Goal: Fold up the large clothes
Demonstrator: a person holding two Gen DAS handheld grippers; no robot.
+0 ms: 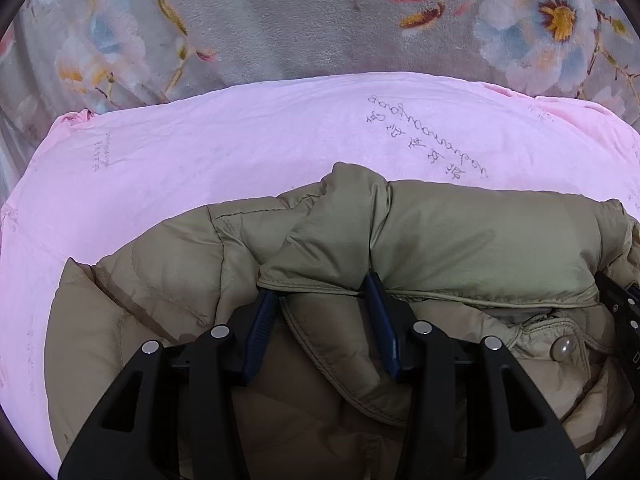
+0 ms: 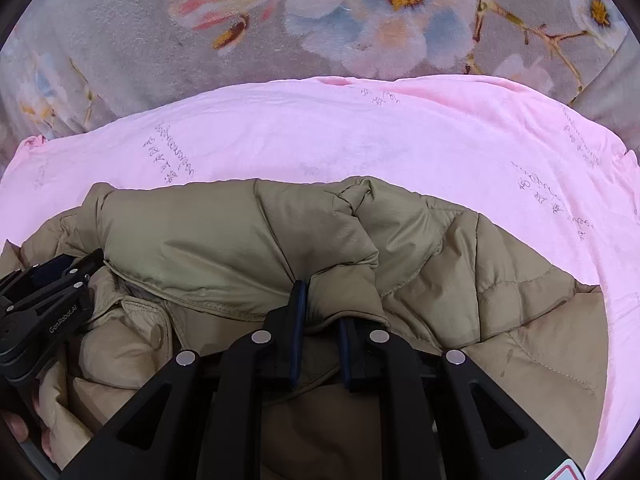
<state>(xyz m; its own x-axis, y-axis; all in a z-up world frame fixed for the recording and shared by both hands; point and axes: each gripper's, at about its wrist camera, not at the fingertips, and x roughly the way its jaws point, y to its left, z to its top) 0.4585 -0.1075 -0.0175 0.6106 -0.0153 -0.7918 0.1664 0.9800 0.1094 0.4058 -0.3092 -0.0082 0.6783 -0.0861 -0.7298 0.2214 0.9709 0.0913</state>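
A khaki puffer jacket [image 1: 460,232] lies bunched on a pink cloth [image 1: 200,152]. My left gripper [image 1: 322,292] has its jaws apart, with a fold of the jacket's collar edge lying between the blue pads [image 1: 260,332]. My right gripper [image 2: 320,300] has its jaws close together, pinching a fold of the jacket [image 2: 224,232] between them. The left gripper's body shows at the left edge of the right wrist view [image 2: 44,308]. A snap button [image 1: 562,347] shows on the jacket's placket.
The pink cloth [image 2: 400,136] carries faint dark writing and covers a grey floral blanket [image 1: 280,16], which also shows in the right wrist view [image 2: 120,40]. A hand's fingertips [image 2: 18,426] show at the lower left.
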